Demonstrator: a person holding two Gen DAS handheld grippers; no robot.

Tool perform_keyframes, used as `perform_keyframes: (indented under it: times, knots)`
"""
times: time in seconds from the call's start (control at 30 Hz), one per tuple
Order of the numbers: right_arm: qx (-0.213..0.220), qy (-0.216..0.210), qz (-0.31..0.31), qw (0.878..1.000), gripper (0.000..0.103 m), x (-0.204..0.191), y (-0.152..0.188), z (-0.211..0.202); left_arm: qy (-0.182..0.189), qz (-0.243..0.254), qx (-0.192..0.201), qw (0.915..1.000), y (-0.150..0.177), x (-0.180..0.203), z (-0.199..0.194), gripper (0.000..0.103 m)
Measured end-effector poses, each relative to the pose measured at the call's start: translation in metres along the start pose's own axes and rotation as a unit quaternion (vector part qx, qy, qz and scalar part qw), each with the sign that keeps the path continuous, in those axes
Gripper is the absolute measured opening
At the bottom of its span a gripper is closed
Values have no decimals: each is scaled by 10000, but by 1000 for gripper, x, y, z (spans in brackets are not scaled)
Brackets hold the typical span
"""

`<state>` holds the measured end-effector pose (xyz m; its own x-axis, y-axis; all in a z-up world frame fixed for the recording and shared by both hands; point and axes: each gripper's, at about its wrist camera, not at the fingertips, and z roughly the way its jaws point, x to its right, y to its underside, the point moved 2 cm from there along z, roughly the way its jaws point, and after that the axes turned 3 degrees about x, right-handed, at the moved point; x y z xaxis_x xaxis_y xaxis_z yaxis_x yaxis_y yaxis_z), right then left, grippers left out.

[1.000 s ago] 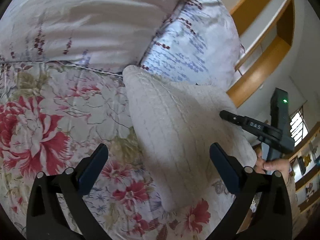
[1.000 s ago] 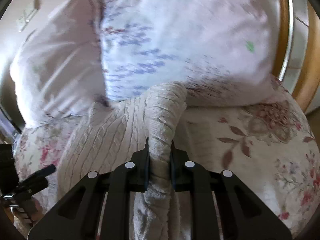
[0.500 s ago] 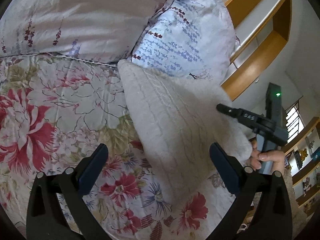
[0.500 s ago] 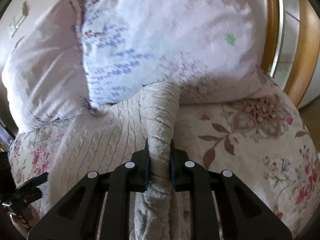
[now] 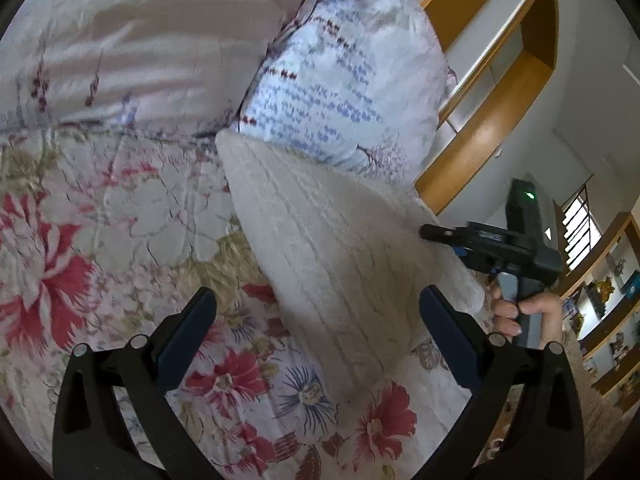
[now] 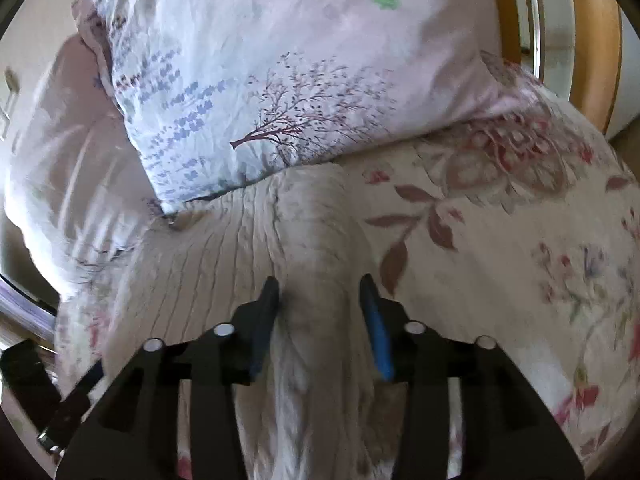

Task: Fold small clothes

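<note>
A cream cable-knit garment (image 5: 332,256) lies on the floral bedspread (image 5: 100,240), its far corner against the pillows. My left gripper (image 5: 316,316) stands open just above its near edge, nothing pressed between the blue pads. In the right wrist view a thick fold of the same garment (image 6: 320,248) runs between the fingers of my right gripper (image 6: 318,300). Those jaws are opening, and the pads stand a little clear of the fold on both sides. The right gripper (image 5: 492,244), held by a hand (image 5: 524,316), also shows at the right of the left wrist view.
Two pillows lean at the head of the bed: a pale pink one (image 5: 132,40) and one printed with blue flowers and a tree (image 6: 280,92). A wooden headboard and shelf (image 5: 500,120) stand behind. The bedspread (image 6: 500,260) extends to the right of the garment.
My right gripper was shut on the garment's fold; its jaws have now parted and released it. It also moved closer to the bed and rolled. The left gripper barely moved.
</note>
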<state>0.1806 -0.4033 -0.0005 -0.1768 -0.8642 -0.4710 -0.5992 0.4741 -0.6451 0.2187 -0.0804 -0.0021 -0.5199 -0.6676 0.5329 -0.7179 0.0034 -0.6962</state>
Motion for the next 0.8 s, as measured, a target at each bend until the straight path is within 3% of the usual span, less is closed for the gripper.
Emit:
perform_keyframes:
  times: [0.1, 0.23, 0.33, 0.37, 0.4, 0.43, 0.63, 0.8]
  knots:
    - [-89, -490, 352, 9981, 48, 18, 17, -17, -40, -338, -131, 9993, 2, -4, 1, 101]
    - [-107, -827, 496, 9953, 48, 31, 36, -32, 87, -574, -206, 9981, 6, 1, 1, 100]
    - [-186, -954, 419, 9944, 47, 31, 49, -33, -48, -544, -286, 9981, 9, 7, 4, 95]
    - [-213, -931, 351, 9948, 40, 30, 52, -32, -110, -531, -327, 9980, 9, 9, 7, 92]
    - [-226, -917, 251, 9952, 18, 26, 54, -30, -99, -547, -371, 9978, 9, 10, 10, 82]
    - [-186, -879, 188, 9958, 17, 25, 56, -30, -75, -567, -429, 9974, 10, 11, 12, 69]
    - [293, -860, -68, 9958, 13, 20, 52, -48, -204, -308, -723, 9967, 19, 16, 19, 33]
    - [159, -656, -123, 9976, 11, 29, 61, -39, -217, -181, -714, 9970, 27, 16, 11, 20]
